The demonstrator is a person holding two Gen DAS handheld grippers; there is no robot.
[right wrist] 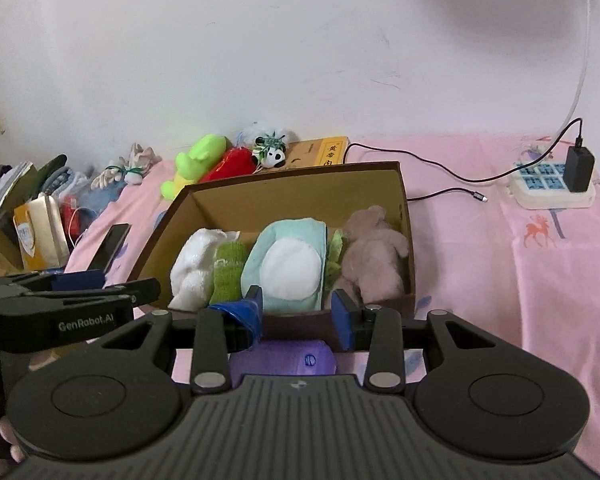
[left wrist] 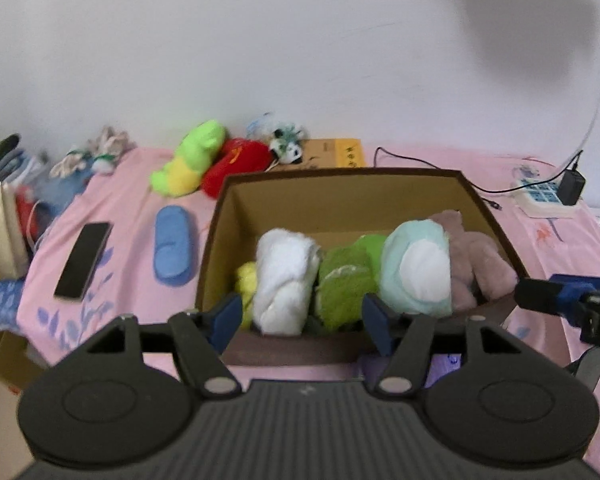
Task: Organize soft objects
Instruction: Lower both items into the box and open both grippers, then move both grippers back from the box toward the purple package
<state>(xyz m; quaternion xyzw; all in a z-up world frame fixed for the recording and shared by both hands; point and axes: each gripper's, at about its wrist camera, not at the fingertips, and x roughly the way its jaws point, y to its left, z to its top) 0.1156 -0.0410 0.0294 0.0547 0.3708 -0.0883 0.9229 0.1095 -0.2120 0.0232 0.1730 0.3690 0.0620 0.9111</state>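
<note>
From the left wrist, the left tongs (left wrist: 300,316) hang apart and empty at the near rim of the cardboard box (left wrist: 488,216), which holds five soft bundles; the blue slipper (left wrist: 174,246) lies at ten o'clock, long axis running away, with two plush toys beyond. From the right wrist, the right tongs (right wrist: 298,314) gape empty too (farther from that slipper, I'd say).

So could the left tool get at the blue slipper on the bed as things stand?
Probably yes. The blue slipper lies alone on the pink sheet, left of the cardboard box, nothing on top. The left tool is open and empty, so a leftward swing looks unobstructed.
</note>
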